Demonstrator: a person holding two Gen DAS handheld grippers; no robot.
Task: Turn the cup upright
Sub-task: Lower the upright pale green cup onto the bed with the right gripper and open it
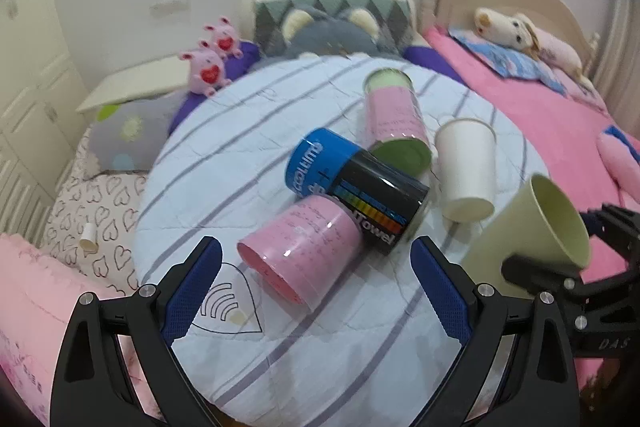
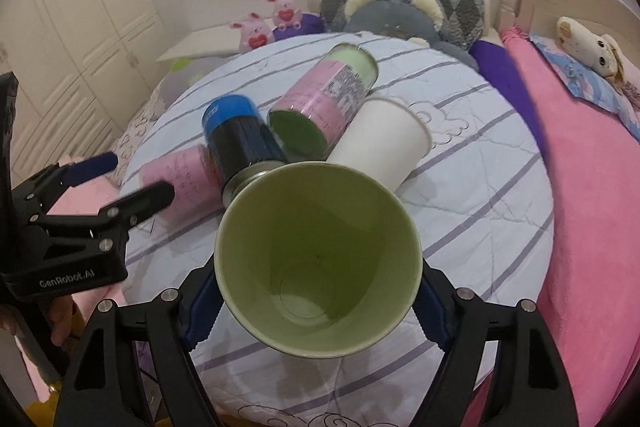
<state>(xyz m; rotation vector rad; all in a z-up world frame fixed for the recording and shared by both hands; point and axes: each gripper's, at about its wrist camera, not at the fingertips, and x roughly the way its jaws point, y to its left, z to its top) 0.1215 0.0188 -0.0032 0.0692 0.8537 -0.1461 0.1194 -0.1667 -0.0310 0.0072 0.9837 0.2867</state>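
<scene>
Nearest, right gripper [image 2: 318,311] clamps one green cup [image 2: 318,259], tilted, mouth facing the camera, lifted at the near right of the round quilted cushion [image 2: 480,211]. Left gripper [image 1: 316,291] spread wide, holding nothing. Farther: three canisters lying down, pink [image 1: 300,247], blue-black [image 1: 356,187], pink-green [image 1: 394,115]; one white paper cup [image 1: 466,169] inverted.

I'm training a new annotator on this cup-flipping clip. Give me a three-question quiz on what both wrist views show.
1. True or false: the right gripper is shut on the pale green paper cup.
2. The white paper cup is: A) lying on its side, B) held by the left gripper, C) stacked inside another cup.
3. Fill in: the left gripper's jaws are ____.

Key: 1 true; 2 A; 3 open, holding nothing.
</scene>
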